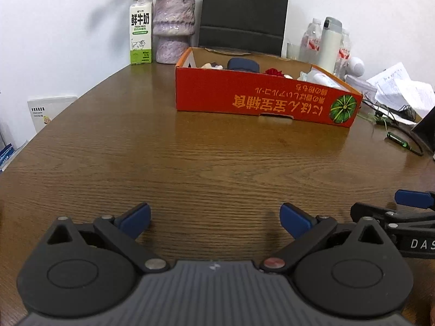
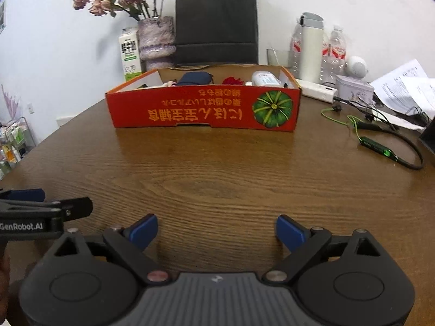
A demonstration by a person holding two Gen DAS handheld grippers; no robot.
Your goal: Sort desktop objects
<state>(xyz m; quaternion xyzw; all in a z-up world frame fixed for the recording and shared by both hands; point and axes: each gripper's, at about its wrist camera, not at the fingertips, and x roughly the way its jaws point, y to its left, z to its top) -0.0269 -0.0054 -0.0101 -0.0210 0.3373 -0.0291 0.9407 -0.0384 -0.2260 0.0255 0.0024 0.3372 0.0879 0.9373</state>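
Wood grain runs across the brown, rounded counter (image 1: 190,163), smooth and faintly glossy. Low over its near edge sit two black plastic tools with blue rubber pads: the left tool (image 1: 215,218) and the right tool (image 2: 217,231), each spread wide with nothing between its fingers. Farther back on the counter stands the shallow orange-red cardboard box (image 2: 201,108), rectangular, printed with yellow characters upside down and a green striped pumpkin. Inside it lie a dark navy soft pouch (image 2: 197,78), a red fabric flower (image 2: 232,81), a pale translucent plastic case (image 2: 265,79) and some small light pieces too small to make out. Behind the box stand a green-and-white milk carton (image 1: 140,31), a mottled lilac ceramic vase (image 1: 174,27) and a black paper bag (image 1: 243,13). Right of the box trails a green-and-black earphone cable (image 2: 378,146).
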